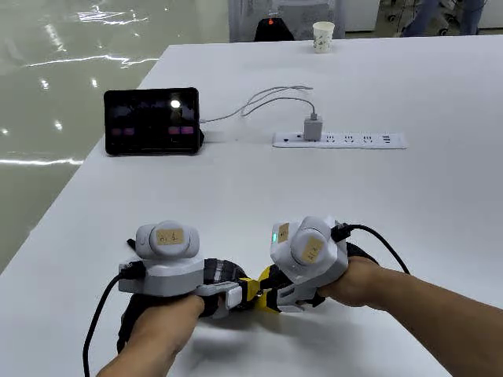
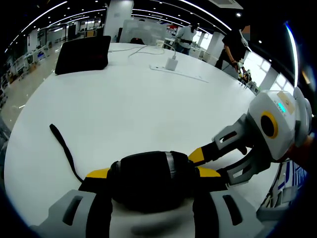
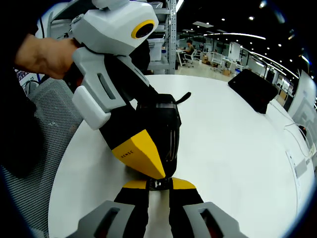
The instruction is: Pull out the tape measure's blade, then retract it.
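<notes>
- The place reads as a large open lab or industrial workspace, not a home.
- A glossy greenish poured floor [image 1: 63, 78] fills the upper left of the head view and mirrors the overhead lamps.
- A broad white table [image 1: 393, 196] carries a power strip [image 1: 354, 140], a dark tablet [image 1: 152, 120] and a paper cup [image 1: 323, 36].
- Long ceiling strip lights [image 3: 237, 34] cross the top of the right gripper view.
- A metal rack upright [image 3: 172, 29] stands at top centre there, with a seated person [image 3: 188, 48] at desks just beside it.

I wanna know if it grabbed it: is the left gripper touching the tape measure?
Touching. In the left gripper view, the left gripper has its yellow-tipped jaws pressed against both sides of the black tape measure.
</notes>
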Tool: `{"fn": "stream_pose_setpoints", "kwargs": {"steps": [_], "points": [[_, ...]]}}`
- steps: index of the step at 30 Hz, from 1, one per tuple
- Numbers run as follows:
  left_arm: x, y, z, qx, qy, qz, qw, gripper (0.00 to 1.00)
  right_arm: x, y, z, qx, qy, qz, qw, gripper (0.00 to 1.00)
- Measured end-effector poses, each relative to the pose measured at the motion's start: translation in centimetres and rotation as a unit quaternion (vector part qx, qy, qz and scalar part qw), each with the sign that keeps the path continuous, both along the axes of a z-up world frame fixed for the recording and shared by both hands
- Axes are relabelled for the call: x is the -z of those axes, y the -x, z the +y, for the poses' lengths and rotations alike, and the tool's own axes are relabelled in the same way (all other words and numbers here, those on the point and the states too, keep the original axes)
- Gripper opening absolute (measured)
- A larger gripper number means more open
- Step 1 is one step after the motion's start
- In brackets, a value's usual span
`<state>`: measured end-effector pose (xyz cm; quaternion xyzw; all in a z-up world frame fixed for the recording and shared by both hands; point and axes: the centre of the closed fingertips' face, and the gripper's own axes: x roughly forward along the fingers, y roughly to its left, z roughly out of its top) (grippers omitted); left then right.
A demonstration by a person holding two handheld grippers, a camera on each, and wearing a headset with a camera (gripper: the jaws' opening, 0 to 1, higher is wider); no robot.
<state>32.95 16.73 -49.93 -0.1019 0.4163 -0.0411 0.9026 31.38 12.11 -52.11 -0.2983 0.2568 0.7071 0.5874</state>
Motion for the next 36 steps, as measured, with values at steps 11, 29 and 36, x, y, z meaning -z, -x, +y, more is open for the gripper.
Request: {"fn": "stream_pose_setpoints", "kwargs": {"steps": [11, 29, 36], "points": [[-0.1, 0.0, -0.1, -0.002, 0.006, 0.0, 1.0, 0.62, -0.1, 0.0, 0.0, 0.001, 0.0, -0.002, 1.0, 0.12], [-0.5, -0.1, 0.1, 0.012, 0.002, -0.009, 0.9999, 0.64, -1.5, -0.4, -1.5, 0.019, -0.001, -0.01, 0.9998, 0.2], [-0.6, 0.4, 0.3, 0.024, -0.011, -0.013, 0.9996, 0.68, -1.7, -0.1, -2.3, 0.026, 0.001, -0.014, 0.9996, 0.23]]}}
